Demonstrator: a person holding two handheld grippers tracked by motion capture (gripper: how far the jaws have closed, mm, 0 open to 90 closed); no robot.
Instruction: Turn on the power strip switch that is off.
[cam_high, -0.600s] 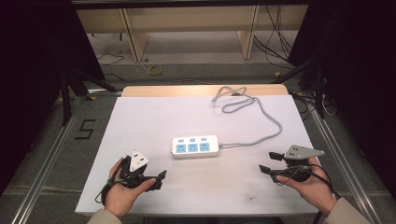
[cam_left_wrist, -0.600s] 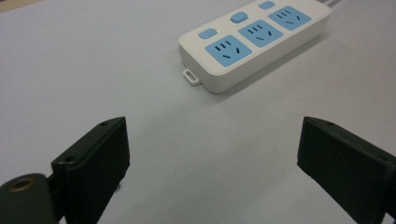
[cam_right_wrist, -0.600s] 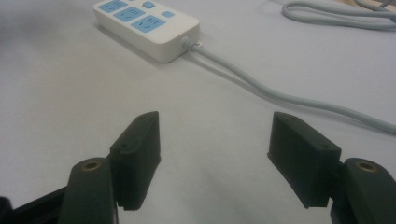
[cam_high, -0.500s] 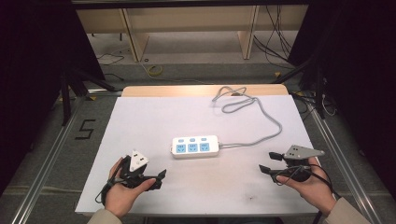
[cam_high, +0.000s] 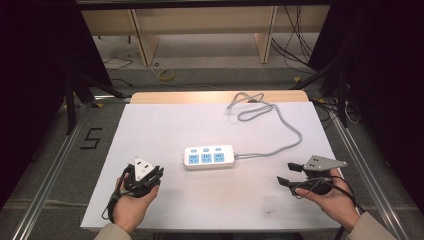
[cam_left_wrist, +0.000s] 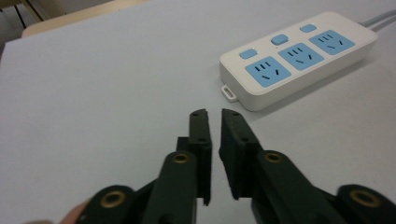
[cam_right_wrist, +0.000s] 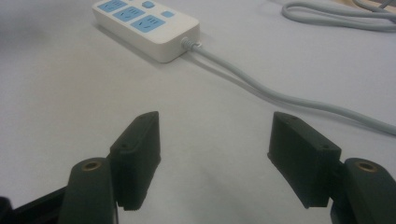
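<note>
A white power strip with three blue sockets lies flat in the middle of the white table. Its grey cable runs right, then loops at the far edge. My left gripper rests at the near left, held in a hand. In the left gripper view its jaws stand almost together with nothing between them, pointing at the strip. My right gripper sits at the near right, open and empty, aimed toward the strip's cable end and cable.
A wooden strip borders the table's far edge. Metal rails run along both sides. A "5" is marked on the floor at the left. Shelf legs and loose cables stand beyond the table.
The left gripper's black jaws look drawn closer together than in the earlier frames. The right hand and the power strip have not moved.
</note>
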